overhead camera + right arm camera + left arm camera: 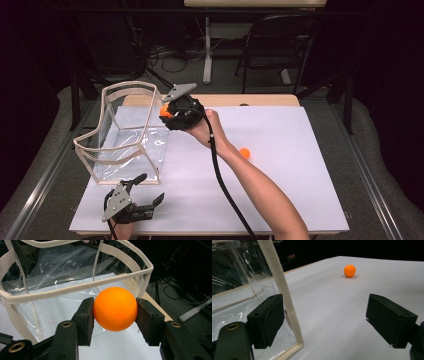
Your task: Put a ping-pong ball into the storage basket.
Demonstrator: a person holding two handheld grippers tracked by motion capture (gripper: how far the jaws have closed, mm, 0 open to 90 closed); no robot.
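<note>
A clear plastic bag (pixel 125 135) with a cream fabric rim stands upright and open at the left of the white table. My right gripper (pixel 167 111) is shut on an orange ball (pixel 115 308), held in the air just outside the bag's right rim (pixel 82 287). A second orange ball (pixel 244 153) lies on the table to the right of my forearm, also seen as the far orange ball (pixel 349 270). My left gripper (pixel 145 192) rests open near the table's front left, beside the bag's near corner edge (pixel 284 297), with nothing between its jaws.
The white sheet (pixel 280 190) covers a wooden table (pixel 260 100). A black folding chair (pixel 277 45) and a table leg (pixel 207 50) with cables stand on the floor behind. The right gripper's black cable (pixel 225 185) trails along my forearm.
</note>
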